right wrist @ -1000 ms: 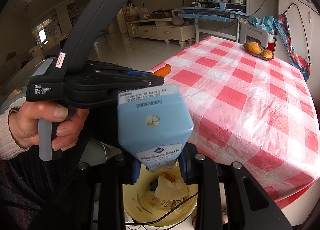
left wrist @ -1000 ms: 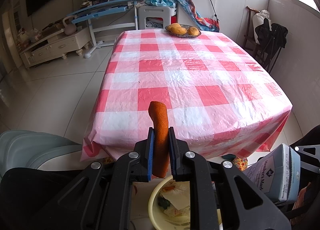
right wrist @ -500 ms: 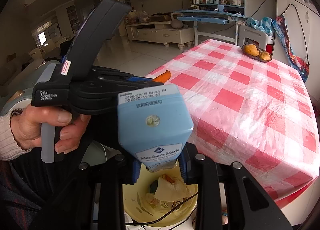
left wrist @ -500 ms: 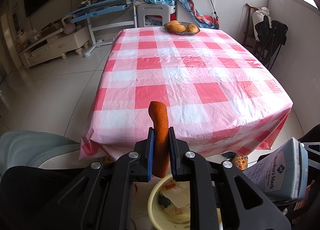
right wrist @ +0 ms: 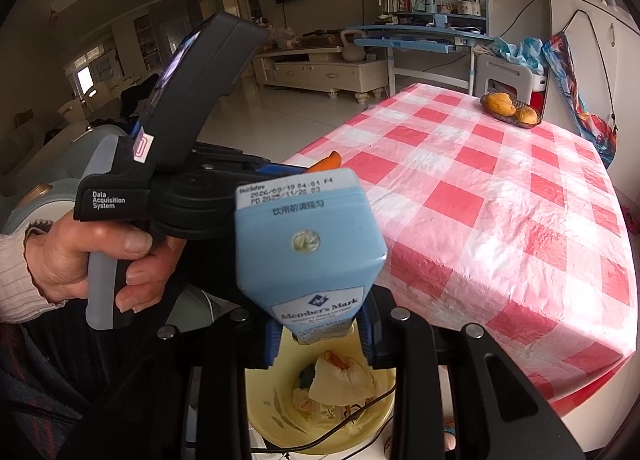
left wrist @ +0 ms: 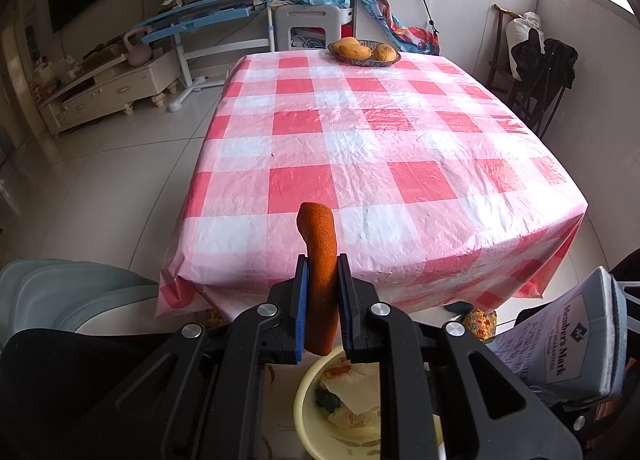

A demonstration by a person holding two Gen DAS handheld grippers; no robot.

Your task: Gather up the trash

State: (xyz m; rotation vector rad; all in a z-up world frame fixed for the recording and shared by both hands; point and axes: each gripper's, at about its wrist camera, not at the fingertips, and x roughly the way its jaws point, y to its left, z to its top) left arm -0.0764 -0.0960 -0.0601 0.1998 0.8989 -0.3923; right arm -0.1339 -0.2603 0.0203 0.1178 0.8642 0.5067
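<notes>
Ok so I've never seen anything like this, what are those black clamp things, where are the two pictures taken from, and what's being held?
No robot here: a person holds a trigger-operated clamp in each hand, with a camera on each looking along its fingers. One view is from the left gripper, shut on an orange peel strip. The other is from the right gripper, shut on a blue drink carton; the hand gripping the left tool shows there too. Both hang above a yellow bowl of scraps. The checked table carries only a fruit basket.
</notes>
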